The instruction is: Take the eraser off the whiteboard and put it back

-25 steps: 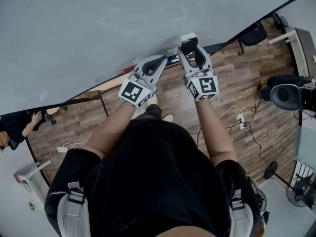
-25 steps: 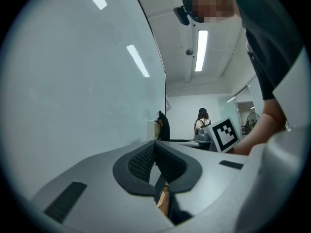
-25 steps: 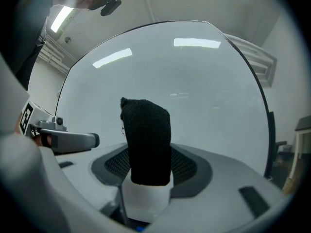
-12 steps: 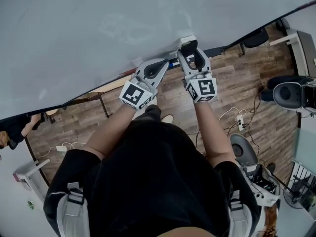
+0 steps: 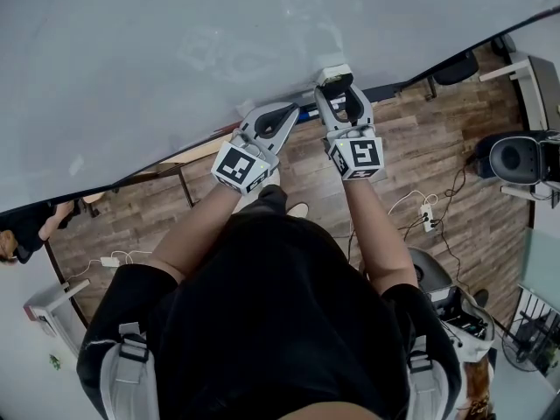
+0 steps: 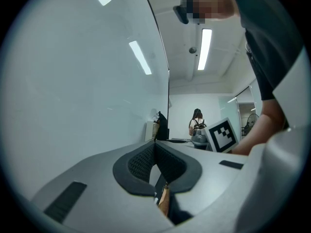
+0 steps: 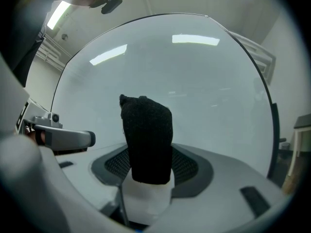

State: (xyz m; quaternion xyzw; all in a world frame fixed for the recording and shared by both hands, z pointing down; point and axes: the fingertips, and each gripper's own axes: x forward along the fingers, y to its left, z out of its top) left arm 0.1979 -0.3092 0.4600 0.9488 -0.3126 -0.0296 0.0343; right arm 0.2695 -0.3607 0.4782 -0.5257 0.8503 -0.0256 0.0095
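Wood-plank floor (image 5: pixel 411 138) below the whiteboard (image 5: pixel 175 59), with white power strip (image 5: pixel 428 215) and loose cables (image 5: pixel 448 239).

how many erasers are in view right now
1. The eraser is clamped between the jaws of the right gripper, close to the whiteboard. Part of the board's lower edge is covered, so another could be hidden.

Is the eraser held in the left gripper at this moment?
No, the jaws of the left gripper are together with nothing between them; the eraser is clamped in the right gripper.
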